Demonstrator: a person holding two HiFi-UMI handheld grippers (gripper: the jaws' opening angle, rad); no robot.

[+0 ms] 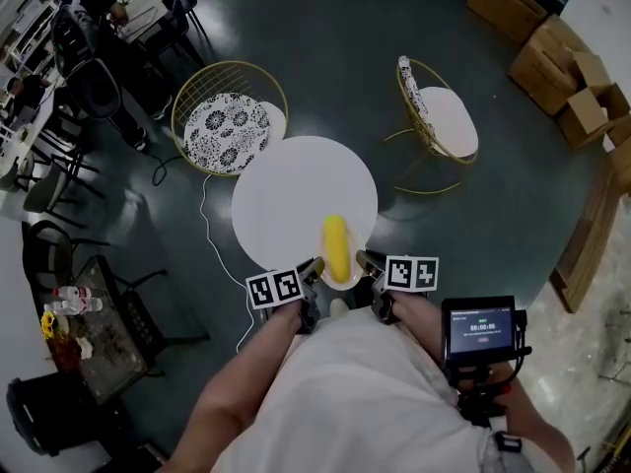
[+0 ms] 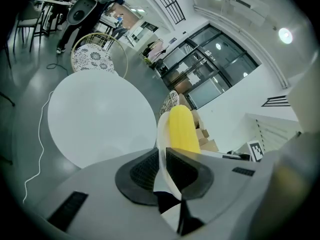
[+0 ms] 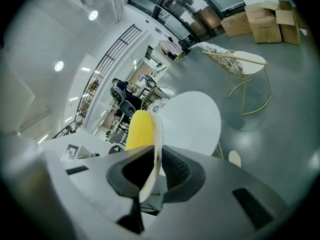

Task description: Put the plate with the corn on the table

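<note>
Pinching the plate (image 1: 342,283) from both sides: the left gripper (image 1: 314,267) and right gripper (image 1: 363,260) each have their jaws closed on the thin white rim, with only the rim between them. The corn (image 1: 336,247) lies lengthwise on the plate and covers most of it in the head view, so only a sliver of white shows. The plate is over the near edge of the round white tabletop (image 1: 286,190); can't tell if it touches. Both gripper views show the plate edge-on with the corn beside it. The person's shirt (image 1: 365,392) hides the gripper handles.
</note>
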